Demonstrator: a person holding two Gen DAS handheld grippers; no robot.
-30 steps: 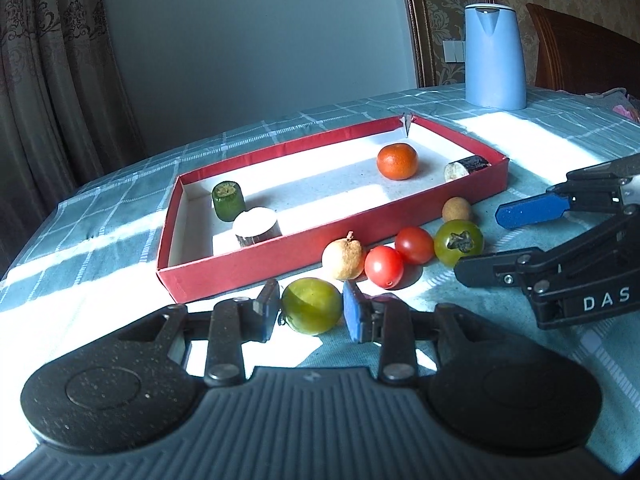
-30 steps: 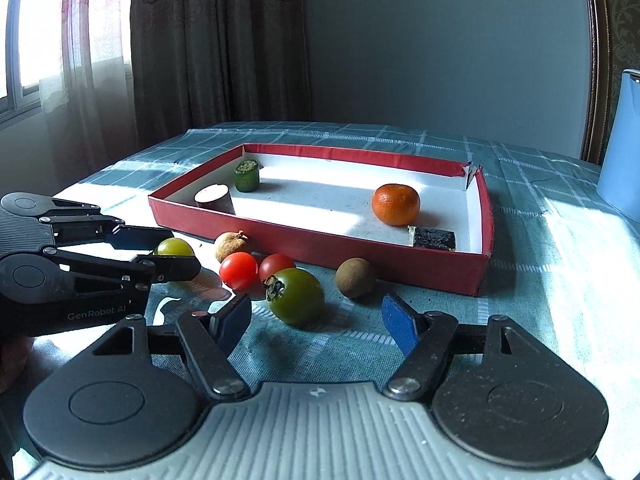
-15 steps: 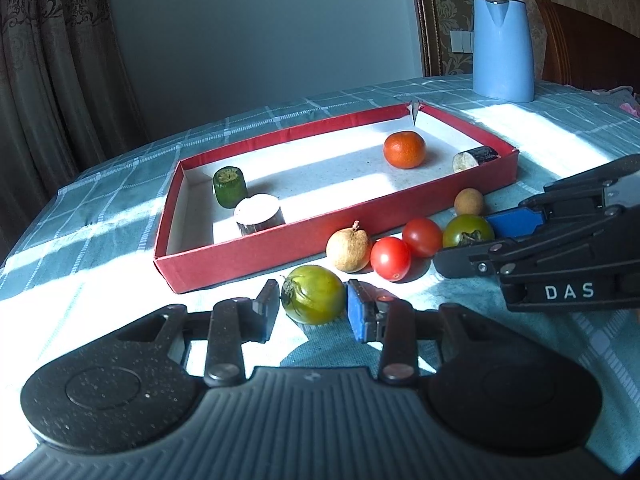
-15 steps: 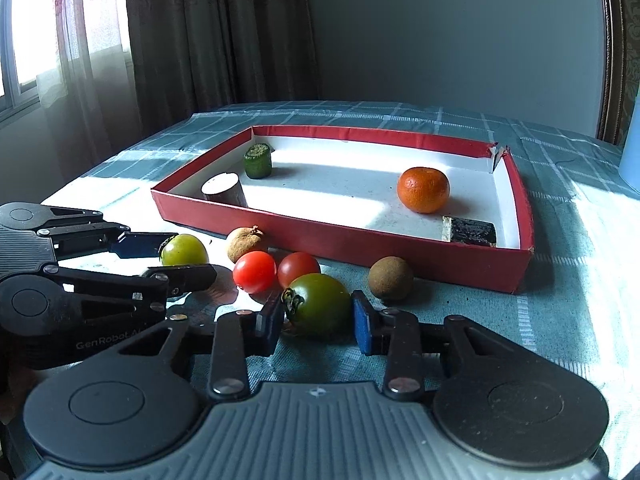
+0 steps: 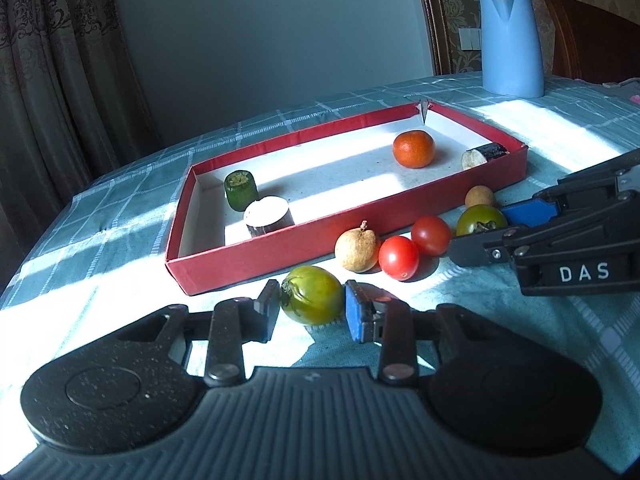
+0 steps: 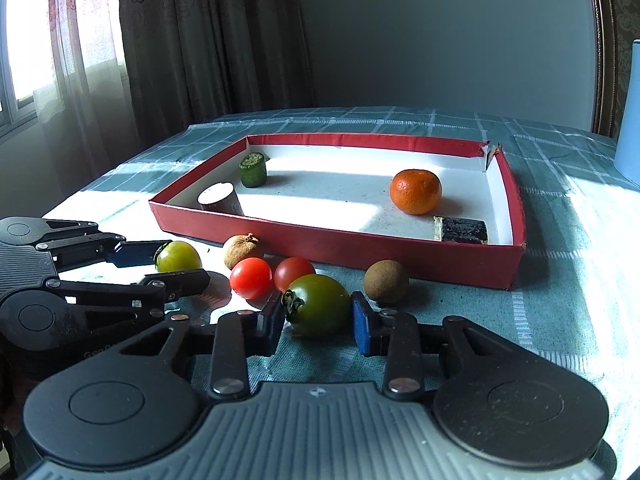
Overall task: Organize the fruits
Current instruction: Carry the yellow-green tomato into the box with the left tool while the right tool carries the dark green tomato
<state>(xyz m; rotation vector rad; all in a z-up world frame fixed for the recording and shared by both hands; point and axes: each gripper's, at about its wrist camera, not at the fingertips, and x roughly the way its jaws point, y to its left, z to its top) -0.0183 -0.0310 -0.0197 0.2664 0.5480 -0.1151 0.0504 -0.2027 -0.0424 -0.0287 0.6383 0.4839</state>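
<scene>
Risk of squirt-out: left tongs [image 5: 312, 312] pinch yellow-green tomato [image 5: 312, 300], right tongs [image 6: 318, 322] pinch dark green tomato [image 6: 318, 304], both beside red tray [image 6: 420, 268] near surface's front edge; round skins could slip, scattering neighbouring fruit.

My left gripper [image 5: 311, 312] is matt, speckled black plastic with metal rivets. The green tomato [image 5: 312, 300] looks smooth and glossy; the longan [image 5: 357, 250] beside it is rough and dull. The red tray [image 5: 280, 246] looks like matt cardboard, the worktop's checked cloth [image 5: 120, 216] woven, the blue kettle [image 5: 511, 42] smooth plastic.
</scene>
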